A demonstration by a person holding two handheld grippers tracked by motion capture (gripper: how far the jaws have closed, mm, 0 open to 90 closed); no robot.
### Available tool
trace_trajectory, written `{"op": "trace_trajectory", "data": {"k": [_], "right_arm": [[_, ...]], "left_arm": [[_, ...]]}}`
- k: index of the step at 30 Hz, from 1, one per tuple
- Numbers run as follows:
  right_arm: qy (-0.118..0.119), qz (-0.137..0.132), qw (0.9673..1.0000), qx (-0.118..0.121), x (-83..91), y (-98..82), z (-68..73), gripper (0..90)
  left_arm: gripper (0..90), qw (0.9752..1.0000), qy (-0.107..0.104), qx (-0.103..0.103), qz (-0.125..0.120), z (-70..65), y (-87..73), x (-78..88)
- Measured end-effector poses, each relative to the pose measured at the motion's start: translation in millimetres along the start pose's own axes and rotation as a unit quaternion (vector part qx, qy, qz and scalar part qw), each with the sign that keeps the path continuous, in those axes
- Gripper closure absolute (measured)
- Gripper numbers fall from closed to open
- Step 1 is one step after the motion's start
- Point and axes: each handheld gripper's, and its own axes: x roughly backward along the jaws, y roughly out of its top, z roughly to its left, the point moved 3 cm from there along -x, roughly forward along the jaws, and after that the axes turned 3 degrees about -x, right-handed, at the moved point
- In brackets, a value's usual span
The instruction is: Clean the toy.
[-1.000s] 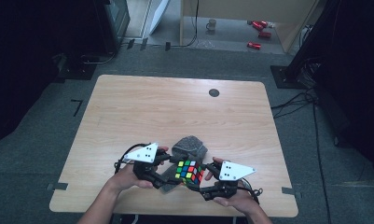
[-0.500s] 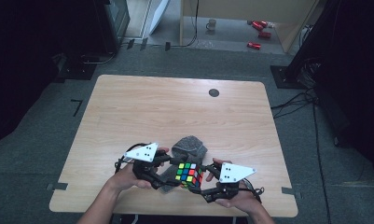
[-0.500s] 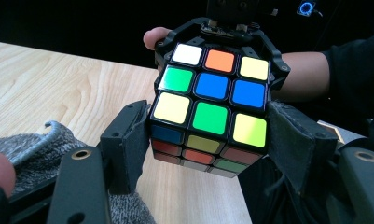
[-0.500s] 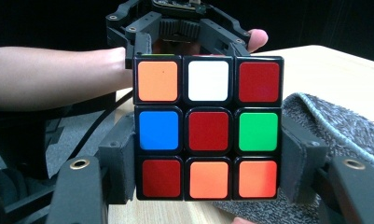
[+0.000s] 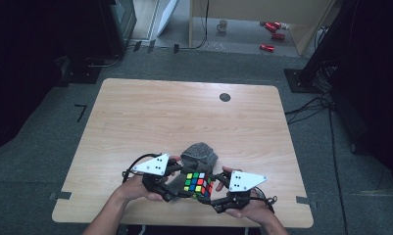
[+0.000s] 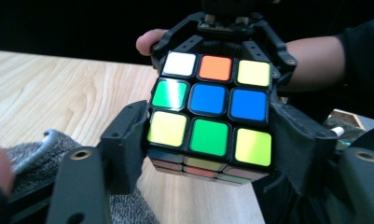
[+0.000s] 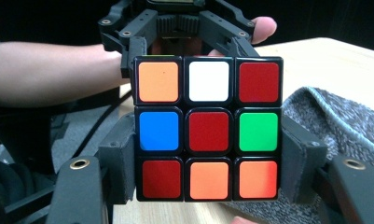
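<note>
Gripping one puzzle cube (image 5: 198, 184) from opposite sides, the left gripper (image 5: 177, 186) and right gripper (image 5: 214, 192) each have their jaws clenched on its lower layers; the cube is held above the wooden table (image 5: 184, 115) near its 6 o'clock edge; a grey knitted sock (image 5: 199, 155) lies just beyond the cube at 12 o'clock, under the left gripper; a dark round spot (image 5: 225, 97) marks the tabletop toward 1 o'clock.
</note>
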Motion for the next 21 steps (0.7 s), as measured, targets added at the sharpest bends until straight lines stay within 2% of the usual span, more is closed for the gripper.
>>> {"op": "trace_trajectory", "data": {"k": [4, 10, 21], "right_arm": [[0.001, 0.001, 1.0, 0.0, -1.3, 0.4, 1.4, 34.1], [0.003, 0.003, 1.0, -0.005, -2.1, 1.0, 1.2, 33.9], [-0.002, 0.014, 0.9998, -0.013, -2.8, -2.2, -2.5, 33.3]], "left_arm": [[34.4, 1.0, -0.008, 0.002, 0.0, 0.7, -0.7, 1.6], [34.5, 1.0, -0.008, 0.004, -0.003, 1.2, -0.4, 2.9], [34.6, 0.9997, 0.004, 0.006, -0.025, 3.7, 3.3, 14.7]]}}
